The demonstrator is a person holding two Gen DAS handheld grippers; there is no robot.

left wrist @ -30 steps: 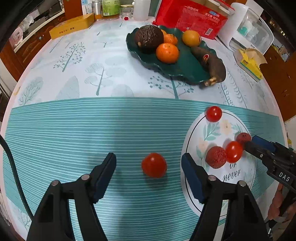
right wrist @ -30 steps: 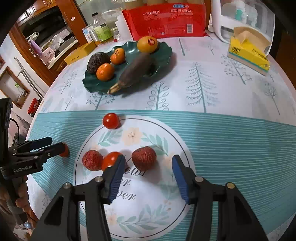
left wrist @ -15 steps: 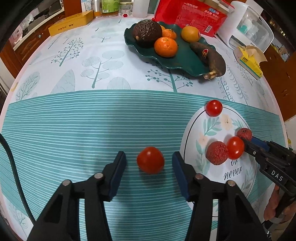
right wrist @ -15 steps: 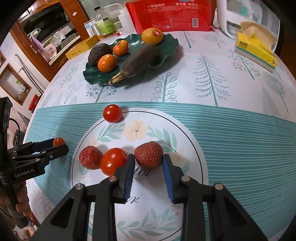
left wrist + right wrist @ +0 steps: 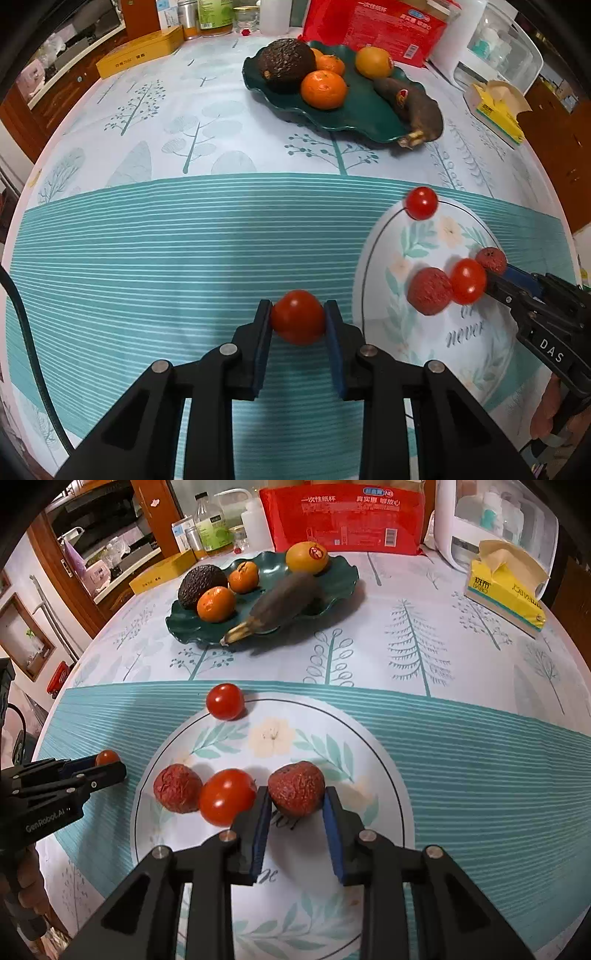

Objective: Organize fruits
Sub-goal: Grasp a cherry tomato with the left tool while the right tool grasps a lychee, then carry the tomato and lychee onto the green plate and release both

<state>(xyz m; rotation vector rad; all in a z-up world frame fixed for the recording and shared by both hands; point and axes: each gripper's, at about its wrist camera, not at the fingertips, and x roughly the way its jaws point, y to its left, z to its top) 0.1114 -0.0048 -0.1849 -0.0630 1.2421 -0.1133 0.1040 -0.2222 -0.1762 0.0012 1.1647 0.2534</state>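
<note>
My left gripper (image 5: 298,319) is shut on a red cherry tomato (image 5: 298,322) on the teal striped cloth, left of the white flowered plate (image 5: 424,347). It also shows in the right wrist view (image 5: 107,762). My right gripper (image 5: 295,801) is shut on a wrinkled red lychee (image 5: 296,788) on the plate (image 5: 332,904). A second lychee (image 5: 177,788) and a tomato (image 5: 227,796) lie touching just left of it. Another tomato (image 5: 224,701) sits at the plate's far rim.
A dark green leaf dish (image 5: 332,583) farther back holds an avocado (image 5: 201,585), oranges (image 5: 216,603) and a dark banana (image 5: 280,603). A yellow tissue box (image 5: 506,590), a red packet (image 5: 343,515), bottles and a white appliance stand along the table's far edge.
Both grippers have closed: the left one around the loose tomato on the cloth, the right one around the lychee on the plate. Both have moved forward onto their fruit.
</note>
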